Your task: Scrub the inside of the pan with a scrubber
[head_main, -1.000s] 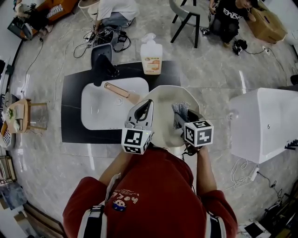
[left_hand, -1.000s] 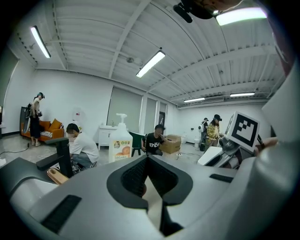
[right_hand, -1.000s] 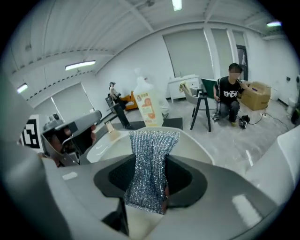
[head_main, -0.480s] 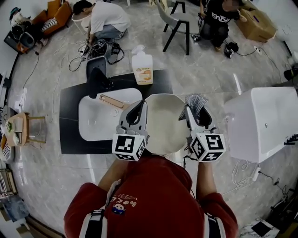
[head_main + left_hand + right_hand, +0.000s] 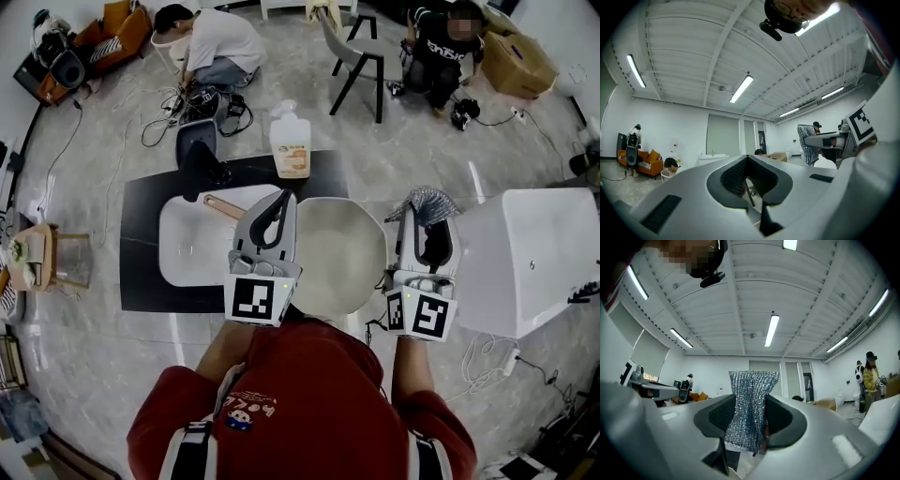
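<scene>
The cream pan (image 5: 339, 255) lies below me by the sink's right edge, its copper handle (image 5: 220, 205) reaching left over the basin. My left gripper (image 5: 281, 200) hangs above the pan's left rim, tilted up, jaws shut with nothing I can name between them; in the left gripper view (image 5: 747, 158) only the room and ceiling show. My right gripper (image 5: 424, 216) is lifted to the right of the pan and shut on a silver mesh scrubber (image 5: 427, 201). The scrubber (image 5: 750, 413) stands upright between the jaws in the right gripper view. The pan shows in neither gripper view.
A white sink (image 5: 192, 246) is set in a black counter (image 5: 141, 192), with a black faucet (image 5: 199, 152) and a soap bottle (image 5: 291, 141) behind. A big white cabinet (image 5: 534, 253) stands to the right. People sit on the floor by a chair (image 5: 361, 56).
Both grippers have risen toward my head and spread apart. The right one carried the scrubber out of the pan and off to its right side.
</scene>
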Motion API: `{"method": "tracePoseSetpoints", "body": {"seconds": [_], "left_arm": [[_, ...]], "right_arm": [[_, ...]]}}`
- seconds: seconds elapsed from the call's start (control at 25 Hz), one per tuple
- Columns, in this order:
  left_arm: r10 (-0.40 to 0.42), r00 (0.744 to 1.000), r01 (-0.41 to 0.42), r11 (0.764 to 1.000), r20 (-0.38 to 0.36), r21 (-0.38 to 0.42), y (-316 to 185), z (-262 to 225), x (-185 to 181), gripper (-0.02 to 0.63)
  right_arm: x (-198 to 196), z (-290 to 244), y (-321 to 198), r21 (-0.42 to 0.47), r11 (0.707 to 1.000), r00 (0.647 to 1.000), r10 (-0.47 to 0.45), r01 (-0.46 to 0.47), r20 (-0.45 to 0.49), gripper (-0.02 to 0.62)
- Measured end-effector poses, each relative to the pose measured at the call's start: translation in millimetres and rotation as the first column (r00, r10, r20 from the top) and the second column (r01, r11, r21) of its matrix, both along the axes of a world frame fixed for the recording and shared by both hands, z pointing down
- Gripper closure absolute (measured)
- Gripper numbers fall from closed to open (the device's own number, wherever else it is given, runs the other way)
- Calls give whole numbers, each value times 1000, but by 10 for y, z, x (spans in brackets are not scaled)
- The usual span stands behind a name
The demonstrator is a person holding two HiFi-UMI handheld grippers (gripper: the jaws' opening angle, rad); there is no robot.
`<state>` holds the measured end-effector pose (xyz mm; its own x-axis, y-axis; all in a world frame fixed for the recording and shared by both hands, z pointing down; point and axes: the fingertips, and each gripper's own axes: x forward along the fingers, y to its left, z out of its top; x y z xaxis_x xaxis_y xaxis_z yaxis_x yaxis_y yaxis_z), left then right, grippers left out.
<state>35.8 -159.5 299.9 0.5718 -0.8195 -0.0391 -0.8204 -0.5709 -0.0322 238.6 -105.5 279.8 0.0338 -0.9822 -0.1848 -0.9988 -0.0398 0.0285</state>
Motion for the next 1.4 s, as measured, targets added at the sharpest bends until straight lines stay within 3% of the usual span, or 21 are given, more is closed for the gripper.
{"method": "tracePoseSetpoints", "body": {"seconds": [0.28, 1.4], "left_arm": [[11, 1000, -10, 1000, -29, 27, 18, -104, -32, 601], [23, 999, -22, 999, -27, 49, 2, -95, -7, 601]], "right_arm": [[-38, -72, 23, 38, 999, 1000, 6, -5, -14, 390], [-78, 12, -11, -2, 1000, 998, 14, -14, -61, 391]]}}
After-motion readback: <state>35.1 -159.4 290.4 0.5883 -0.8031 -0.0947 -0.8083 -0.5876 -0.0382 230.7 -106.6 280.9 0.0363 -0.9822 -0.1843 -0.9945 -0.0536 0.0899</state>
